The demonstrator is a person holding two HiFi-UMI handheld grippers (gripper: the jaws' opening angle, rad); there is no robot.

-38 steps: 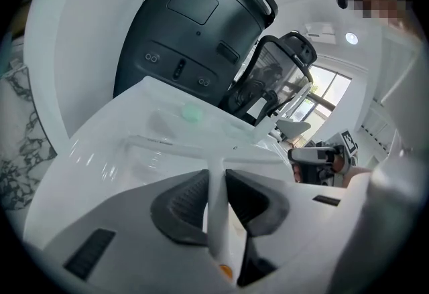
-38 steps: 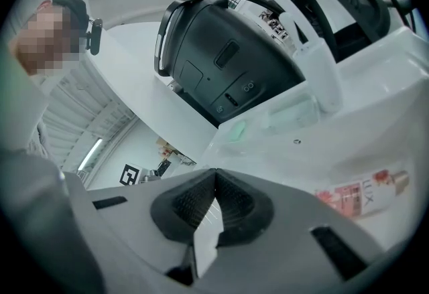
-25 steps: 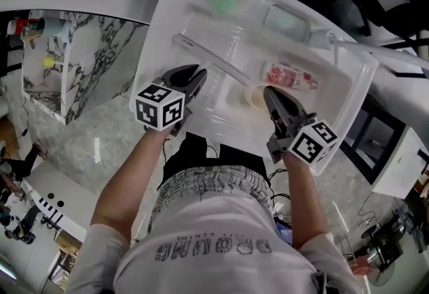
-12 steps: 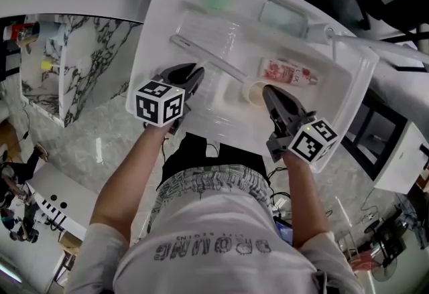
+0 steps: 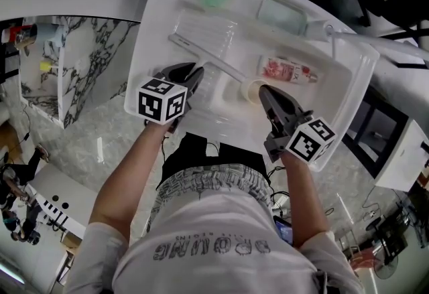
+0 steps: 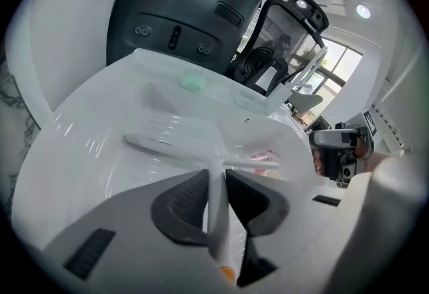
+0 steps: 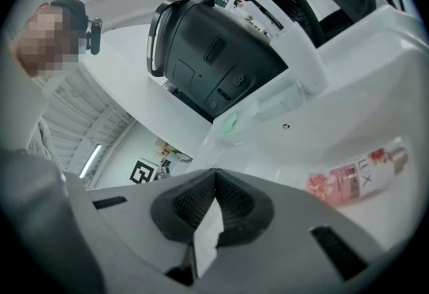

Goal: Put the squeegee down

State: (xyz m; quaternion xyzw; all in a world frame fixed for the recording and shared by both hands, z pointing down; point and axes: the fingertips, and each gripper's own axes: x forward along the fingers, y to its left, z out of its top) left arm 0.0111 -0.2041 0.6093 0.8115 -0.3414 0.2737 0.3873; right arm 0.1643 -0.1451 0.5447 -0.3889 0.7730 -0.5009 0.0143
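Squeegee [image 5: 208, 58]: inside the white basin [image 5: 348, 85], near its front wall. The blade is low by the basin floor. I cannot tell if it touches.
Left gripper [image 5: 191, 71]: partly closed and squeezing the squeegee's thin handle, so it does not drop.
Right gripper [image 5: 263, 90]: jaws pressed together, holding nothing. It hangs over the basin's front edge, likely to keep clear.
Next: probably let the handle go.

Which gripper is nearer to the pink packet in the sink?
Right. The right gripper points just short of the pink packet; the left gripper is farther left, holding the squeegee.
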